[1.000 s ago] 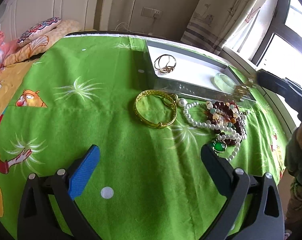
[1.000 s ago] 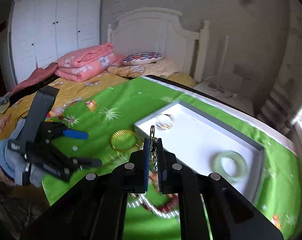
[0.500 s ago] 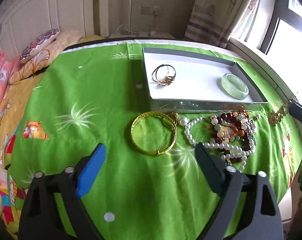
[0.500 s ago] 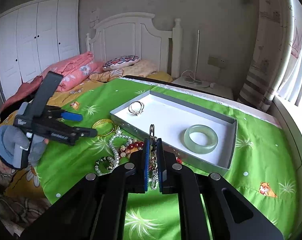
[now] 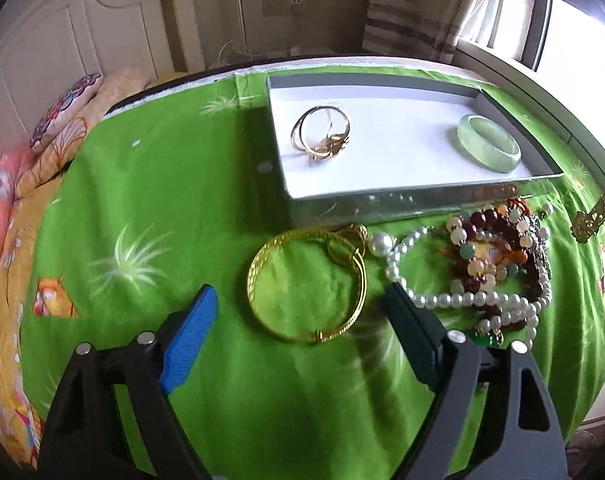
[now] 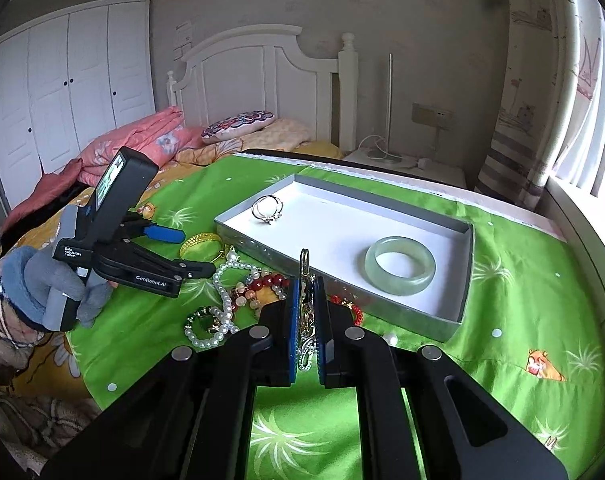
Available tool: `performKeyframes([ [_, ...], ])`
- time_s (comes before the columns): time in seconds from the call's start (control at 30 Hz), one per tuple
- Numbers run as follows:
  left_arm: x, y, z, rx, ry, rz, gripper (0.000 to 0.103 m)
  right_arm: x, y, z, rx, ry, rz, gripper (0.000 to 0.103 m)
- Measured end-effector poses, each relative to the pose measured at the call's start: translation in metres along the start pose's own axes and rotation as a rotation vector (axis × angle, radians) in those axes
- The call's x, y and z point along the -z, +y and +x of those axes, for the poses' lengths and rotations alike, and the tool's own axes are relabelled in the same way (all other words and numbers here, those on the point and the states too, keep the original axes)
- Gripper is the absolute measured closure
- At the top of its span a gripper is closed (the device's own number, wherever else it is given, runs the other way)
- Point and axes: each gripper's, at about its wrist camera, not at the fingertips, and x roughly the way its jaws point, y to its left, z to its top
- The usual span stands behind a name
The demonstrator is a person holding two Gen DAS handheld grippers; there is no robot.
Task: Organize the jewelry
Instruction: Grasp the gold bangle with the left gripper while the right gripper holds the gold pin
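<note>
Your left gripper (image 5: 298, 320) hovers low over the green cloth (image 5: 174, 208), jaws spread wide to either side of the gold bangle (image 5: 306, 280). Your right gripper (image 6: 306, 292) is level, above the bead pile (image 6: 238, 292), clamped on a gold chain piece (image 6: 304, 264). The tray (image 6: 466, 264) beyond holds the jade bangle (image 6: 400, 264) and thin rings (image 6: 268, 208).

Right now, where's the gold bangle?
Left wrist view: the gold bangle lies on the green cloth ahead of the open left gripper, below the tray, left of the pearl necklace.
</note>
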Motion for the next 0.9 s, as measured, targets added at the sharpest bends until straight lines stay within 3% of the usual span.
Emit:
performKeyframes([
  [0.07, -0.001, 0.000, -0.002, 0.017, -0.010, 0.014, 0.044, 0.001, -0.002, 0.000, 0.002, -0.001, 0.005, 0.095],
  [0.9, 0.024, 0.012, -0.058, -0.022, -0.110, 0.004, 0.044, 0.001, -0.002, 0.002, 0.016, -0.007, 0.017, 0.095],
])
